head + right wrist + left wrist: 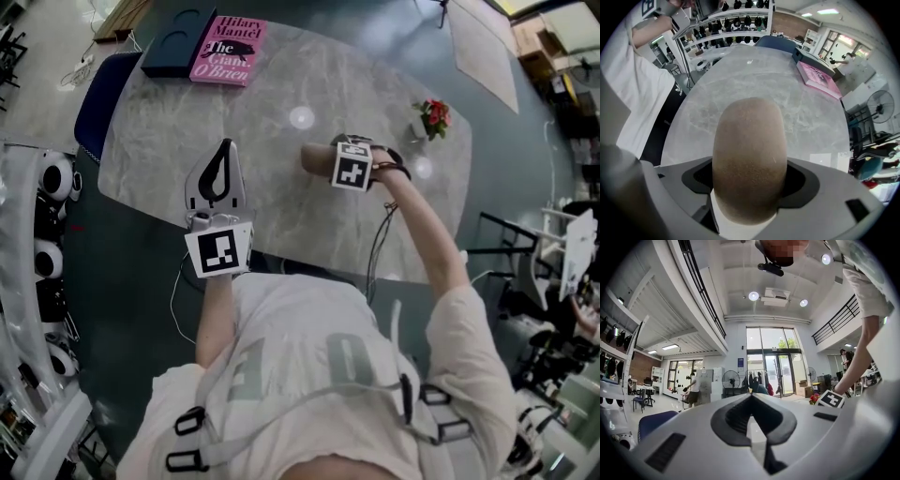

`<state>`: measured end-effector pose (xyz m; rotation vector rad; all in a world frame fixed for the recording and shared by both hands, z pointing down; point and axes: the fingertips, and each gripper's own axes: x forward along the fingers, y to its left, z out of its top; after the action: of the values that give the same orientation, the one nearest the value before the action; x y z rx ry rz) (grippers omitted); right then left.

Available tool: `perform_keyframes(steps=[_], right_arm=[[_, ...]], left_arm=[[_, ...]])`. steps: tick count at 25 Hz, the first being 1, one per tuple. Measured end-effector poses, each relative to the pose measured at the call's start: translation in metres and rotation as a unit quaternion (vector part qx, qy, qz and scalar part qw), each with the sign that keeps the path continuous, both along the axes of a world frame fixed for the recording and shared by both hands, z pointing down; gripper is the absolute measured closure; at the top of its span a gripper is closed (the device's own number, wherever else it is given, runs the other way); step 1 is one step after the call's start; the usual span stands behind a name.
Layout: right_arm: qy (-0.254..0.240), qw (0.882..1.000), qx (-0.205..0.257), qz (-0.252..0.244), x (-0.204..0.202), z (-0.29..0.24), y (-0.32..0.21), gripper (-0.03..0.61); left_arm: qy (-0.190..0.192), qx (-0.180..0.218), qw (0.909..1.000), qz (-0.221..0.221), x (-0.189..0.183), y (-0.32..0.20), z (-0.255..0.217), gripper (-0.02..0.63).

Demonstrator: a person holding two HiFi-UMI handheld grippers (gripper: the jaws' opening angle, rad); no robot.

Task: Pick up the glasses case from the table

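Observation:
The glasses case [312,157] is a brown, rounded, oblong shell; my right gripper [328,162] is shut on it and holds it over the grey marble table [281,216], its free end pointing left. In the right gripper view the case [750,150] fills the space between the jaws and juts out over the tabletop [811,112]. My left gripper [224,148] hovers at the table's near left edge, shut with nothing in it. Its jaws [751,401] point out across the room, away from the case.
A pink book [230,52] and a dark blue flat box [178,42] lie at the table's far left. A small pot of red flowers [432,117] stands at the right. A blue chair [94,103] sits off the left edge.

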<state>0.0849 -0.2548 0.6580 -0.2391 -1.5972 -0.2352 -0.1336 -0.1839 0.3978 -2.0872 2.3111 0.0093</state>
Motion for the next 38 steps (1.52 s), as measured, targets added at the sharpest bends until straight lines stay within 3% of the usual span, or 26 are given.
perform_keyframes(steps=[5,10,14,18,20,24,31,33,38], right_arm=[[0.008,0.999,0.014,0.032,0.003,-0.033,-0.010,0.198],[-0.022,0.993,0.025,0.109,0.002,-0.066,-0.017,0.198],[-0.093,0.975,0.089,0.182,-0.005,-0.090,-0.039,0.198],[-0.147,0.949,0.121,0.251,-0.003,-0.116,-0.048,0.198],[-0.185,0.927,0.132,0.299,-0.001,-0.132,-0.051,0.198],[-0.275,0.869,0.164,0.376,-0.002,-0.166,-0.061,0.198],[-0.409,0.777,0.204,0.433,-0.014,-0.221,-0.067,0.198],[-0.456,0.743,0.214,0.441,-0.013,-0.239,-0.067,0.197],[-0.574,0.638,0.230,0.459,0.006,-0.279,-0.066,0.197]], left_arm=[[-0.002,0.006,0.9998,0.021,0.008,-0.008,-0.008,0.611],[-0.005,0.017,0.9988,0.045,0.020,-0.019,-0.016,0.611],[-0.010,0.022,0.9974,0.069,0.034,-0.026,-0.018,0.611],[-0.018,0.027,0.9956,0.088,0.046,-0.033,-0.025,0.611],[-0.021,0.030,0.9949,0.094,0.049,-0.035,-0.029,0.611],[-0.025,0.024,0.9946,0.098,0.052,-0.038,-0.028,0.611],[-0.040,0.034,0.9919,0.116,0.063,-0.044,-0.038,0.611],[-0.041,0.035,0.9911,0.121,0.067,-0.045,-0.040,0.611],[-0.048,0.036,0.9896,0.131,0.078,-0.046,-0.041,0.611]])
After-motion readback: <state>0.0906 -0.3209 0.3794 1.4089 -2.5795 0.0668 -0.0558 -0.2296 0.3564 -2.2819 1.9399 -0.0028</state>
